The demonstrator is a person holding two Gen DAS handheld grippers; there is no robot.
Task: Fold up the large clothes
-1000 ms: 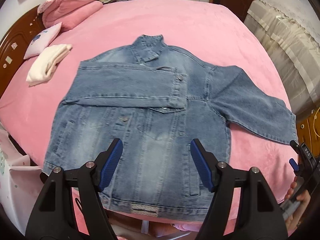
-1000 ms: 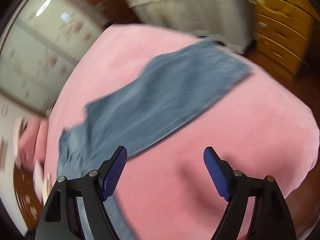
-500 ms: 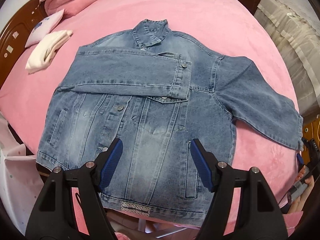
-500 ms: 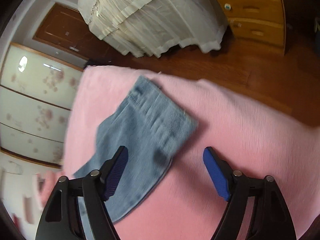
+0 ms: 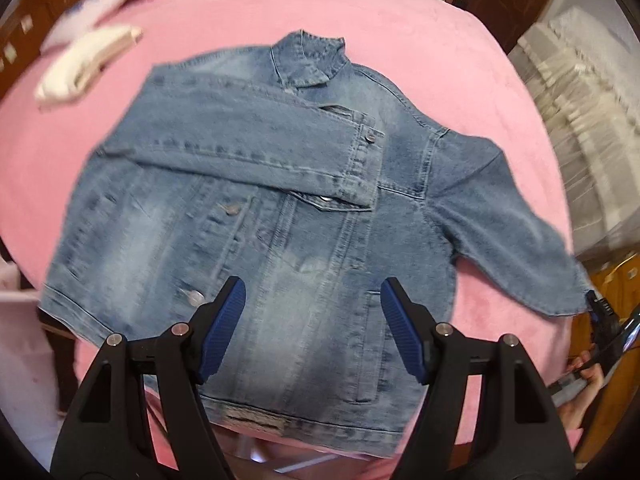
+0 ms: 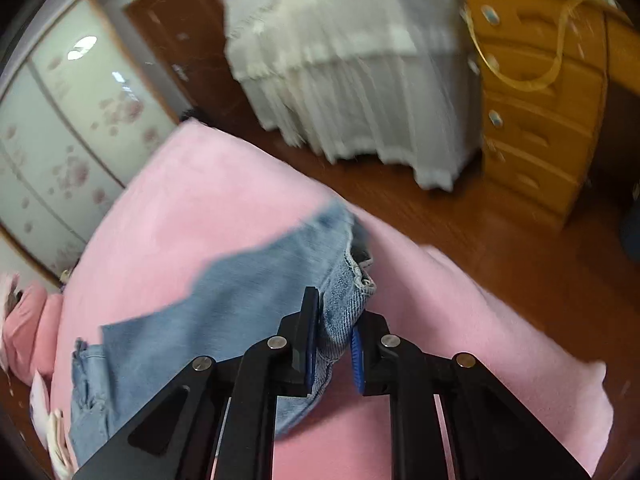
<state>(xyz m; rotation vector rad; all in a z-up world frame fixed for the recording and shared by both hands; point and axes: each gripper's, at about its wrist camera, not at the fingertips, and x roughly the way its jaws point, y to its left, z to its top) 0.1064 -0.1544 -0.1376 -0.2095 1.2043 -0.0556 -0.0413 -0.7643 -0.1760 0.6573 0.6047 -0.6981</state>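
Pink bed [image 5: 400, 40] under denim jacket [image 5: 280, 240]; right claw [image 6: 335, 344] just closed, pinching right sleeve cuff [image 6: 344, 308]; left claw [image 5: 312, 332] wide open, empty, over hem; carry cuff flat across chest

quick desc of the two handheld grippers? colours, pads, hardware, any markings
Both match: the left gripper and right gripper have matte black angular finger arms with triangular cut-outs, silver round pivot screws at the joints, and ribbed blue pads lining the inner faces of the fingers. No cables or sleeves show. No markings can be made out on them.
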